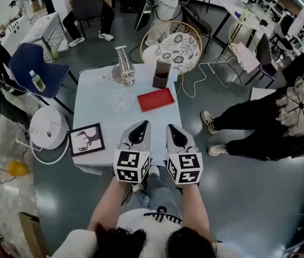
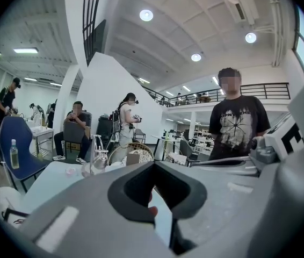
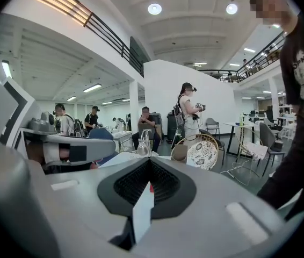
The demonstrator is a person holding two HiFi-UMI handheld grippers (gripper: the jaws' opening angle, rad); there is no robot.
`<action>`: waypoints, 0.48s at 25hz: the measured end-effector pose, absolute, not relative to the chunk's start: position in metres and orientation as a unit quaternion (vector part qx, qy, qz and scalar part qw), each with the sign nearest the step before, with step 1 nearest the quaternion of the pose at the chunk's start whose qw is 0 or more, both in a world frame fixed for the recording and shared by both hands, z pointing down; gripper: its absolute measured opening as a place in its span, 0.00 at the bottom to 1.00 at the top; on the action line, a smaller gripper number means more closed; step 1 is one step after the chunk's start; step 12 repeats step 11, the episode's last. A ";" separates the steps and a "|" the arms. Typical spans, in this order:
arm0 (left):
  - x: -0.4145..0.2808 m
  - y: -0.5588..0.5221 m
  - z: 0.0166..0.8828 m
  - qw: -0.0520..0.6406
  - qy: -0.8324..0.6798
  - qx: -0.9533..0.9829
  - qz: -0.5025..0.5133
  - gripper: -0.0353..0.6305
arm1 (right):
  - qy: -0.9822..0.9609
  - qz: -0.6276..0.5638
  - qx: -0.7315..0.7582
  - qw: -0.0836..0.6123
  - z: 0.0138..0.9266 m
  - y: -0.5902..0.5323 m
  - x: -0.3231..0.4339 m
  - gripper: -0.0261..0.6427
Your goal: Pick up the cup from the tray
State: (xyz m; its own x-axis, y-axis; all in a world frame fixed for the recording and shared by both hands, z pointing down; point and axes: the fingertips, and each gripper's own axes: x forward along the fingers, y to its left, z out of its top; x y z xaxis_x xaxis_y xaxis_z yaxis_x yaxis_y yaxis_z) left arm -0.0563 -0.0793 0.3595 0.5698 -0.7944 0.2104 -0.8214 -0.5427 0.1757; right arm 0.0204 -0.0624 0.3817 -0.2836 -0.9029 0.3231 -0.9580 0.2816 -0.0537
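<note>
A brown cup (image 1: 161,74) stands upright on the pale table (image 1: 95,104), just past the far edge of a flat red tray (image 1: 154,99); I cannot tell whether it touches the tray. Both grippers hover over the table's near edge, side by side, short of the tray. The left gripper (image 1: 143,124) is shut with nothing in it, and so is the right gripper (image 1: 171,127). Beyond the shut jaws of the left gripper (image 2: 153,164) the cup (image 2: 133,158) shows small. From the right gripper (image 3: 151,160) the cup (image 3: 180,152) appears far ahead.
A tall glass piece (image 1: 123,67) stands left of the cup, with a small ring (image 1: 102,78) beside it. A framed picture (image 1: 86,139) lies at the near left corner. A wicker chair (image 1: 176,47) sits behind the table, and a person in black (image 1: 281,117) stands on the right.
</note>
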 end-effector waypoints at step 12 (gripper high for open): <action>-0.062 -0.073 0.353 0.124 -0.461 0.877 0.044 0.05 | -0.794 0.118 0.587 0.108 0.374 -0.057 0.014 0.07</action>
